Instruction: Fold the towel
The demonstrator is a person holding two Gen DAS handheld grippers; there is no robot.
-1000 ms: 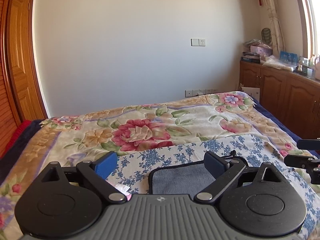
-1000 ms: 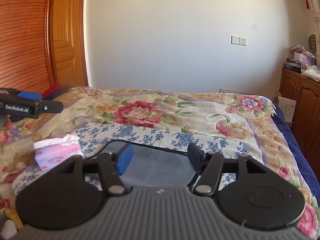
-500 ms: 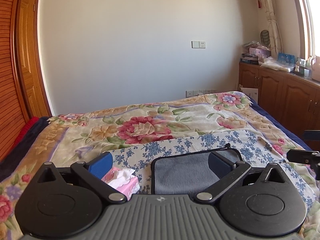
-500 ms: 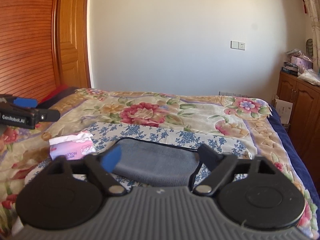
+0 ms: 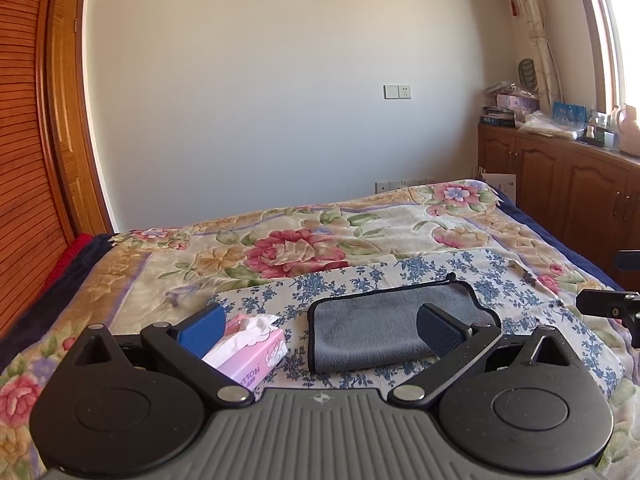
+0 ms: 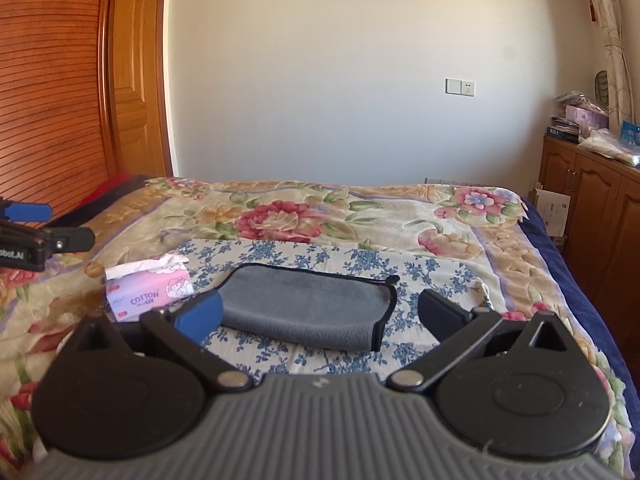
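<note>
A grey towel (image 5: 376, 328) with black edging lies folded on a blue-flowered cloth (image 5: 520, 280) on the bed. It also shows in the right wrist view (image 6: 308, 304). My left gripper (image 5: 320, 330) is open and empty, held above and short of the towel. My right gripper (image 6: 320, 316) is open and empty, also back from the towel. The right gripper's tip shows at the right edge of the left wrist view (image 5: 612, 304); the left gripper shows at the left edge of the right wrist view (image 6: 36, 236).
A pink tissue pack (image 5: 252, 352) lies left of the towel, also in the right wrist view (image 6: 148, 292). A floral blanket (image 5: 296, 248) covers the bed. Wooden cabinets (image 5: 568, 192) stand at the right, a wooden door (image 6: 136, 80) at the left.
Both grippers have pulled back and up from the towel, and the right one has opened wider. The towel stays folded on the cloth, and more of it and the tissue pack shows.
</note>
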